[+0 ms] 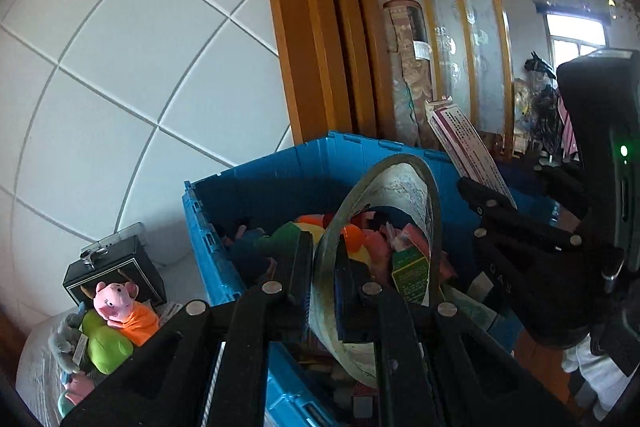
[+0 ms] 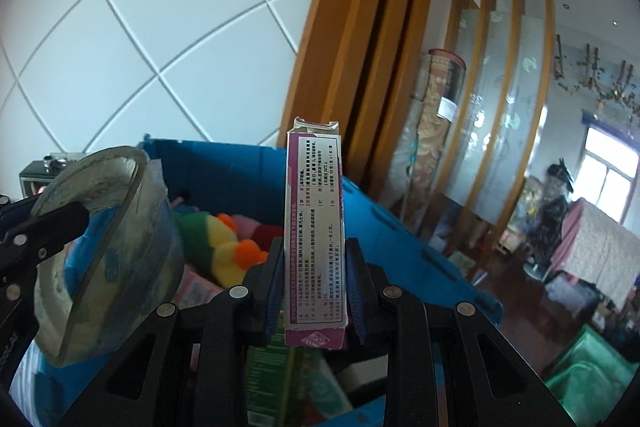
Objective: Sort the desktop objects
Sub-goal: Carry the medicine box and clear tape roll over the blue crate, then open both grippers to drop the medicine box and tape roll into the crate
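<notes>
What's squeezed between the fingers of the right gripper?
A tall purple-and-white box stands upright between the fingers of the right gripper, pressed from both sides. The right wrist view shows it best.

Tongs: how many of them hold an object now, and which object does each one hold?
2. The left tongs are shut on the rim of the tape roll, over the blue crate. The right tongs grip the purple box, standing upright, beside it.
</notes>
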Motion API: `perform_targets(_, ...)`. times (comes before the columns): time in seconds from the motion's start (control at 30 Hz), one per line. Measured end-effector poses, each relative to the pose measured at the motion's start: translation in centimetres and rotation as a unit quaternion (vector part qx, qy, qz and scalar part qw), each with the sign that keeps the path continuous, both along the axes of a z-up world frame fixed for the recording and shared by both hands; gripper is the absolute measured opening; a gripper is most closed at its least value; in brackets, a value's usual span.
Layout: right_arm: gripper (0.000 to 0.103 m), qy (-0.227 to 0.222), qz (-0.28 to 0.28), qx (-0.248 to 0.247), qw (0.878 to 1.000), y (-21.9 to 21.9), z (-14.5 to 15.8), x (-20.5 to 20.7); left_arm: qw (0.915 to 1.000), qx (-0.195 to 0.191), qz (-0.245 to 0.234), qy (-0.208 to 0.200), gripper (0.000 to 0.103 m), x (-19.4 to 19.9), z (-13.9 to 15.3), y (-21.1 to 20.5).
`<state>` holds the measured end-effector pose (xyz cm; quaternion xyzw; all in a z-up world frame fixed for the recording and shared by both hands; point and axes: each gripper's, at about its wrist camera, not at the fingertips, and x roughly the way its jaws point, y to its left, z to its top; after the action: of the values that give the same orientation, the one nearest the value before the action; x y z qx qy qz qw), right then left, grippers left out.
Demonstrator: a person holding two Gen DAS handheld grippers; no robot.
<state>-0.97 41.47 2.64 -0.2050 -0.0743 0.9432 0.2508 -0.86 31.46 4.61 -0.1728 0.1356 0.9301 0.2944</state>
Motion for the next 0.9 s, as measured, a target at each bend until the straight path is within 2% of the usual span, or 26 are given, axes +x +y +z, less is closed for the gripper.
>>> perform_targets(0.17,0.028,-0.033,0.002,-0.003,0.999,3.2,-1.5,-0.5,0.9987,-0.03,-0.005,-0.041,0.009,-0.8,-1.0,2.9)
perform_targets(0.3,0.028,-0.063,-0.001,-0.011,0.998,6.1,-3.1,-1.2,0.9966,-0.058,0.017,-0.056,0.011,-1.5,-1.7,4.2)
perform_targets(0.37,0.028,-0.075,-0.004,-0.013,0.997,6.9,-3.6,-1.4,0.9959,-0.062,0.025,-0.061,0.017,-1.6,-1.8,4.4)
perform_targets(0.43,0.028,-0.082,-0.008,-0.012,0.997,7.6,-4.0,-1.5,0.9946,-0.072,0.032,-0.068,0.034,-1.6,-1.9,4.7)
perform_targets(0.47,0.029,-0.084,-0.009,-0.012,0.996,7.9,-4.0,-1.5,0.9945,-0.073,0.039,-0.064,0.039,-1.5,-1.8,4.7)
perform_targets(0.53,0.035,-0.083,-0.011,-0.011,0.996,8.5,-4.0,-1.5,0.9948,-0.072,0.043,-0.059,0.053,-1.4,-1.6,4.6)
perform_targets(0.57,0.042,-0.084,-0.013,-0.01,0.996,8.6,-4.1,-1.5,0.9948,-0.071,0.045,-0.057,0.054,-1.4,-1.6,4.6)
perform_targets(0.6,0.057,-0.085,-0.014,-0.009,0.996,8.7,-4.1,-1.5,0.9948,-0.071,0.048,-0.055,0.056,-1.4,-1.6,4.6)
perform_targets(0.63,0.067,-0.086,-0.013,-0.008,0.996,8.9,-4.2,-1.6,0.9949,-0.069,0.05,-0.053,0.062,-1.4,-1.6,4.5)
perform_targets(0.67,0.084,-0.087,-0.012,-0.004,0.996,8.9,-4.3,-1.6,0.9951,-0.068,0.052,-0.051,0.066,-1.4,-1.5,4.4)
perform_targets(0.77,0.091,-0.091,-0.009,0.005,0.996,8.6,-4.3,-1.6,0.9951,-0.068,0.056,-0.044,0.077,-1.3,-1.4,4.4)
perform_targets(0.83,0.101,-0.093,-0.007,0.007,0.996,8.3,-4.4,-1.7,0.9953,-0.068,0.057,-0.038,0.079,-1.2,-1.4,4.4)
perform_targets(0.9,0.103,-0.096,-0.006,0.011,0.995,8.1,-4.4,-1.7,0.9954,-0.066,0.056,-0.04,0.079,-1.1,-1.4,4.2)
